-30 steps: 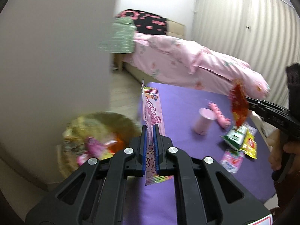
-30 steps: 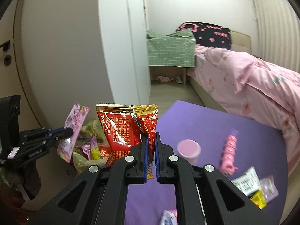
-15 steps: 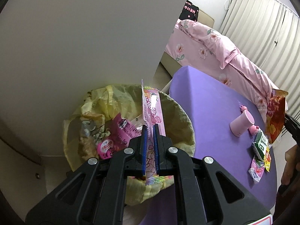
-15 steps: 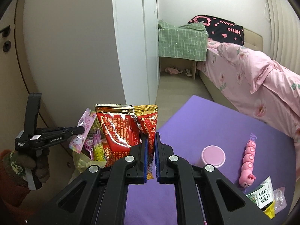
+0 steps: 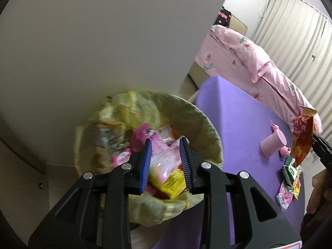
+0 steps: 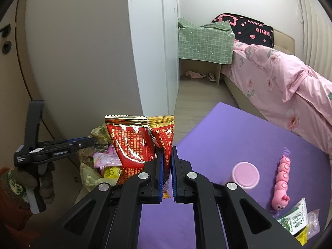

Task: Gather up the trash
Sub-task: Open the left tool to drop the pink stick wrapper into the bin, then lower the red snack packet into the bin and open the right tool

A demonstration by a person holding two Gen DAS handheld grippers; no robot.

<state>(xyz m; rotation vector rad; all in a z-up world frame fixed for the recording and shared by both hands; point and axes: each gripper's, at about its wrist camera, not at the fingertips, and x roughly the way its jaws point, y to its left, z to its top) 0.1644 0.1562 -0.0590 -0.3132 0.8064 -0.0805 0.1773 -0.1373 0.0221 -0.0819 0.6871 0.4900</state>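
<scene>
Left wrist view: the left tongs hang over the bin, jaws just opened and apart; the pink wrapper lies loose among the trash below. Right wrist view: the right tongs are clamped on a red snack bag at the purple counter edge, beside the bin.

1. In my left wrist view the trash bin at centre is smeared by motion, so I cannot sort its contents.
2. My own left gripper covers the bin's near rim.
3. At the right edge, the right gripper is cut off, as is the hand behind it.
4. In my right wrist view the red snack packet hides most of the bin.
5. Lower right, the green packet runs out of frame.
</scene>
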